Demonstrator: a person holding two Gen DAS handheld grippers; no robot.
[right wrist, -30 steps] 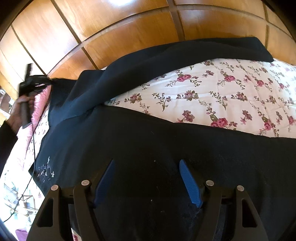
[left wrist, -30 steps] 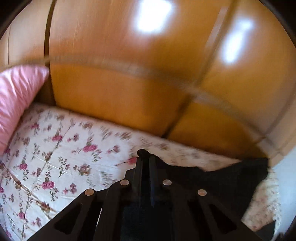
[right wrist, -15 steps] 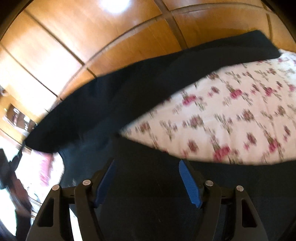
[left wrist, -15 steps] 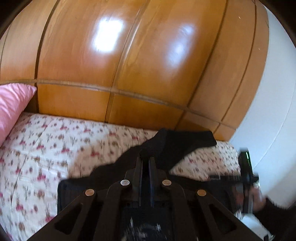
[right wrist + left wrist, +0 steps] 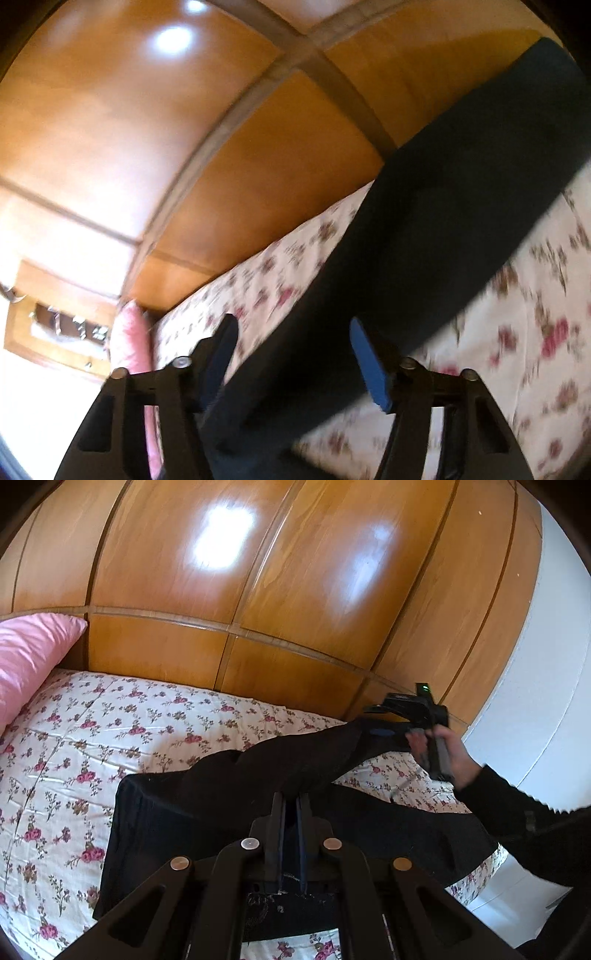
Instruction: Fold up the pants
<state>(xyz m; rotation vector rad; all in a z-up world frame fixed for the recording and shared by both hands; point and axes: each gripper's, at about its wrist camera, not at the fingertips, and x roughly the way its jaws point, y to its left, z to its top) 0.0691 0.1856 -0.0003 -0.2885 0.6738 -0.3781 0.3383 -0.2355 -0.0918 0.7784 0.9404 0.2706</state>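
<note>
Pants (image 5: 229, 805), black, spread across the middle and lower centre of the left view on the floral bedsheet (image 5: 74, 738), one leg running up toward the right. My left gripper (image 5: 291, 801), bottom centre, is clenched on a fold of the fabric. My right gripper (image 5: 291, 354), low in its blurred view, has its jaws closing with the dark cloth lying between the blue pads (image 5: 369, 365), not yet pressed. Pink pillow (image 5: 26, 657) far left; wooden panelling (image 5: 258, 590) above.
</note>
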